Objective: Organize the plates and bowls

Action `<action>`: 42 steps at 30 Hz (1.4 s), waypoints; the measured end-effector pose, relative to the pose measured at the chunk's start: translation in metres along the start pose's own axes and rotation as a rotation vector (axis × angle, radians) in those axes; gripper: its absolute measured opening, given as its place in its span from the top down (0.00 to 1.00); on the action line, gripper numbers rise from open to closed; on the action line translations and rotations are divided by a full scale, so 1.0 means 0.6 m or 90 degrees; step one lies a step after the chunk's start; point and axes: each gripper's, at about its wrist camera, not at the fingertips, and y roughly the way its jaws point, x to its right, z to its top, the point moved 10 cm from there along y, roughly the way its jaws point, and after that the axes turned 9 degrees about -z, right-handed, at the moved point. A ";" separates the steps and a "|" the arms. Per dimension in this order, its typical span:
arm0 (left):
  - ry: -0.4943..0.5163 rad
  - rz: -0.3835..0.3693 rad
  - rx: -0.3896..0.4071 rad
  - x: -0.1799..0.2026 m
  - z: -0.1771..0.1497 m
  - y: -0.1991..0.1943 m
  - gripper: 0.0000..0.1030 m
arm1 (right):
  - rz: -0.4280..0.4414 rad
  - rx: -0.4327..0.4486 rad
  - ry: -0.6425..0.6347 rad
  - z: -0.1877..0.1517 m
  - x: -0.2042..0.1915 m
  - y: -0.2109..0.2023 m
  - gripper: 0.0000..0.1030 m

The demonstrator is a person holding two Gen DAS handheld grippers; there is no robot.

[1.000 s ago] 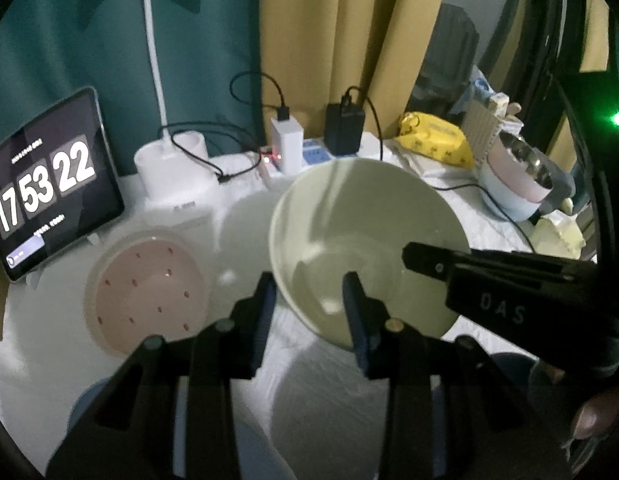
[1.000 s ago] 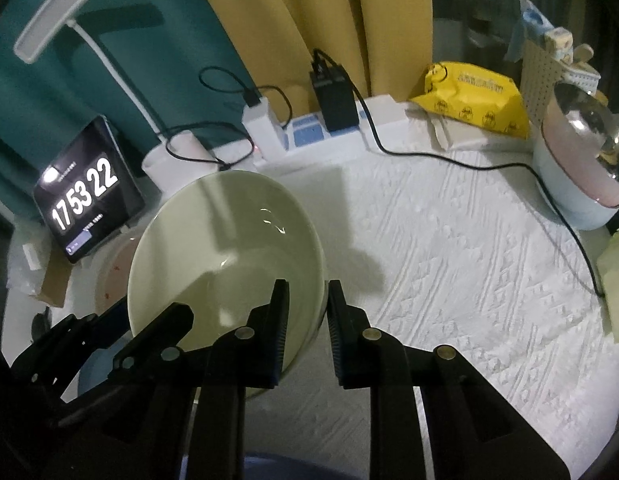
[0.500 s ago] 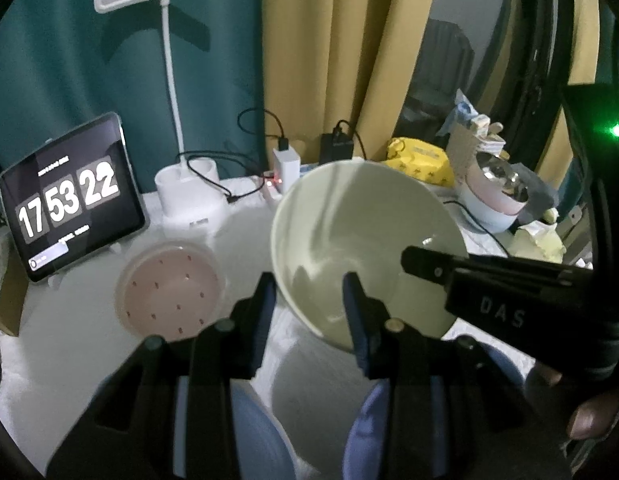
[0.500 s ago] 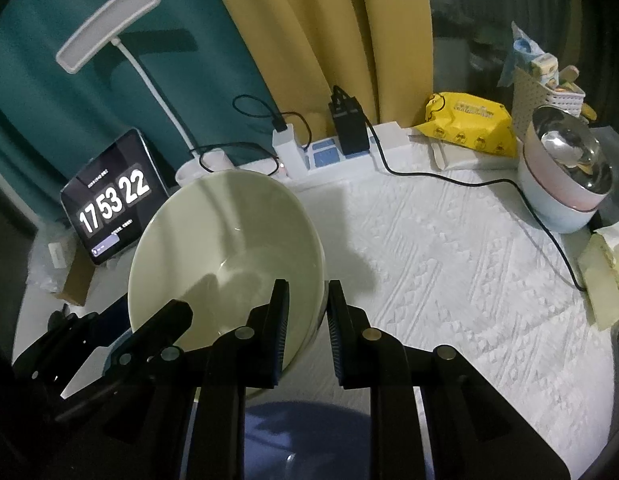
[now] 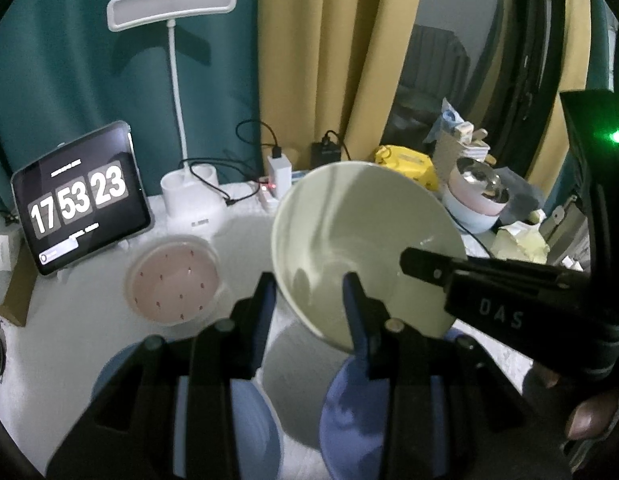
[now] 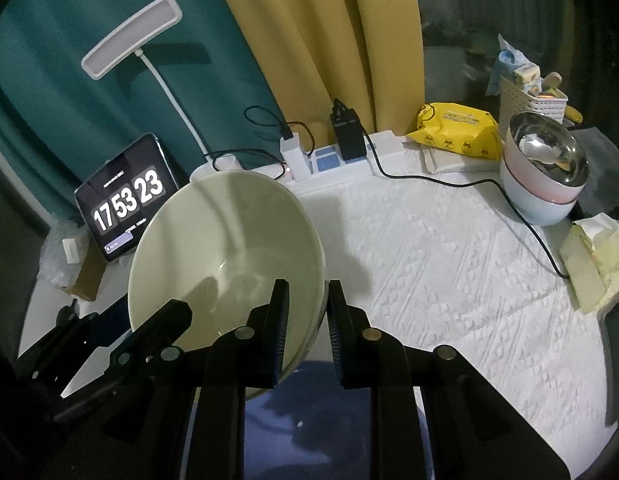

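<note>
Left wrist view: left tongs straddle the near rim of the pale green bowl, one finger outside, one inside; whether the pads truly pinch the rim I cannot tell.
Right wrist view: right tongs are clamped on the opposite rim of the same bowl, one pad inside, one outside.
Bowl's place: held tilted in the air between both tongs, clear of the table.
Below the tongs: blue dishes lie under the left tongs, and a blue bowl sits beneath the right tongs; how many blue pieces there are is unclear.
Left of the left tongs: a pink dotted plate lies flat, apart from the blue pieces.
Far right of the right tongs: a steel bowl nested in pink and pale-blue bowls looks already stacked.
Progress, as a judgement: early to middle; one stack stands, the green bowl is in transit, the pink plate and blue pieces remain loose.
Open room: a broad bare stretch of white cloth lies ahead and right of the right tongs.
Edges to mind: the black cable crosses that stretch, the clock tablet and lamp base crowd the far left, and tissues sit at the right margin.
</note>
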 end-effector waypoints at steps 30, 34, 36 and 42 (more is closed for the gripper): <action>0.014 -0.014 -0.015 0.073 -0.083 -0.047 0.66 | -0.006 -0.006 0.021 -0.092 0.045 -0.065 0.80; 0.015 -0.018 -0.022 0.081 -0.099 -0.049 0.66 | -0.010 -0.012 0.024 -0.109 0.052 -0.068 0.80; 0.015 -0.019 -0.024 0.084 -0.104 -0.050 0.66 | -0.010 -0.014 0.026 -0.117 0.054 -0.069 0.80; 0.009 -0.019 -0.031 0.087 -0.124 -0.051 0.66 | -0.013 -0.021 0.025 -0.139 0.059 -0.068 0.80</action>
